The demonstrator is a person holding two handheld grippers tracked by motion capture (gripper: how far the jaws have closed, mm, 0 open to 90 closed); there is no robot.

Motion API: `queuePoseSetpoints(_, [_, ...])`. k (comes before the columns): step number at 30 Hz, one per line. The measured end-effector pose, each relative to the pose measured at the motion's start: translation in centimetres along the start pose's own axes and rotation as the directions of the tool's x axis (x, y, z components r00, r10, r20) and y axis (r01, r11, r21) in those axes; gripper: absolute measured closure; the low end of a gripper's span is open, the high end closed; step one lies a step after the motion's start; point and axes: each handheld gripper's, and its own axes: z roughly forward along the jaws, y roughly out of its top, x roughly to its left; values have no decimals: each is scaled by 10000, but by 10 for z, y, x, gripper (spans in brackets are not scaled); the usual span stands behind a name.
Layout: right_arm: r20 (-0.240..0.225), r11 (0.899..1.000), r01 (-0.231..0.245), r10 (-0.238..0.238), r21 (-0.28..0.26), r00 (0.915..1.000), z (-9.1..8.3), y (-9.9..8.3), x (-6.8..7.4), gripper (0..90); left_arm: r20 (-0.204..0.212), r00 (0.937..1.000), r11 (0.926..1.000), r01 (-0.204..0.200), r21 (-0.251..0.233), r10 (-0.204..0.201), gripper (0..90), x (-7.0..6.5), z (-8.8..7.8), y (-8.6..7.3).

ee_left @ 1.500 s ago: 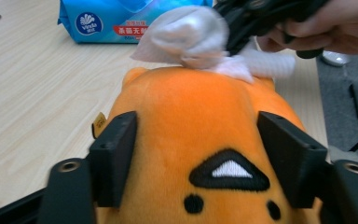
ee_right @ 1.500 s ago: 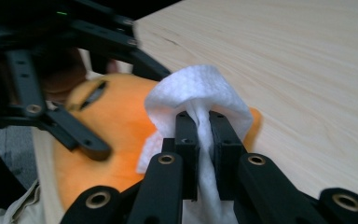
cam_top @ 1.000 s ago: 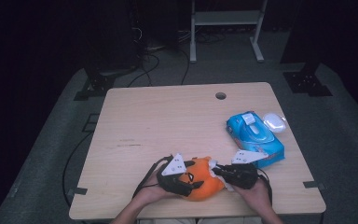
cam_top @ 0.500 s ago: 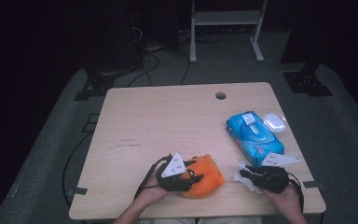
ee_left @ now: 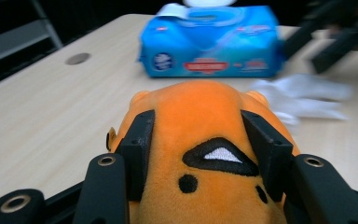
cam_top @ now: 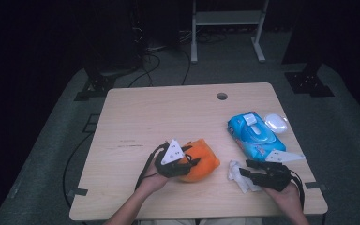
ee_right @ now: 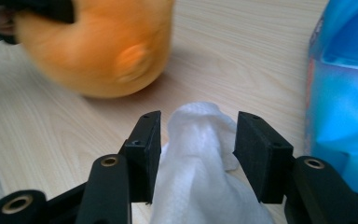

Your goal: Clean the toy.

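An orange plush toy (cam_top: 201,161) is seen just below the middle of the high view, on the pale wooden counter (cam_top: 168,117). It is clamped by the left gripper (cam_top: 187,161), whose grey three-cornered plate lies over the toy's left side. In the left gripper view the two black pads are pressed into the flanks of the plush toy (ee_left: 205,154), which fills the lower centre of the frame; a black patch with a white triangle is stitched on its top.

The right gripper (cam_top: 243,172) is found at the lower right of the high view, held level and pointed toward the left of the frame. A crumpled white wipe (cam_top: 240,174) lies on the counter at its tips. In the right gripper view the wipe (ee_right: 200,172) rises between the jaws at the bottom centre. The jaws have just been opening; a narrow gap appears on either side of the wipe, so the wipe seems released, though contact lower down cannot be ruled out.

A blue pack of wet wipes (cam_top: 255,136) is placed at the right of the high view, above the right gripper and apart from the toy. A small white rounded object (cam_top: 276,123), too small to identify, lies just beside the pack's upper right end. A round hole (cam_top: 222,96) is cut near the counter's far edge.
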Motion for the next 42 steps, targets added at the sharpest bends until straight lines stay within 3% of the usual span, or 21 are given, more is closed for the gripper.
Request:
queuePoseSetpoints(2, [-61, 10000, 71, -71, 1, 10000, 1, 1, 2, 493, -415, 9991, 10000, -14, 8, 14, 501, 7, 8, 2])
queuePoseSetpoints(4, [-134, 9999, 112, -112, 9, 9998, 2, 1, 4, 488, -577, 9983, 9999, 108, 13, -107, 498, 13, 15, 1])
queuePoseSetpoints(7, [-173, 9997, 248, -246, 80, 9995, 4, 1, 6, 482, -478, 9984, 9991, 324, 279, -310, 460, 19, 24, -3])
queuePoseSetpoints(9, [-175, 9997, 235, -233, 65, 9996, 4, 1, 6, 475, -390, 9972, 9979, 637, 150, -630, 425, 21, 23, -6])
queuePoseSetpoints(17, [-145, 9998, 175, -175, -8, 9997, 3, 2, 8, 443, -447, 9948, 9958, 910, -123, -914, 269, 24, -2, -5])
queuePoseSetpoints(23, [-122, 9998, 186, -186, 4, 9998, 4, 1, 8, 420, -506, 9907, 9919, 1258, -191, -1267, 194, 22, -26, -18])
queuePoseSetpoints(31, [-134, 10000, 16, -16, -9, 9999, 4, 0, 5, 399, -1017, 9789, 9842, 1769, -103, -1771, 172, 29, -60, -39])
queuePoseSetpoints(42, [-53, 10000, -39, 39, 5, 10000, 2, -1, 3, 381, -1766, 9510, 9663, 2574, -23, -2538, 146, 37, -87, -64])
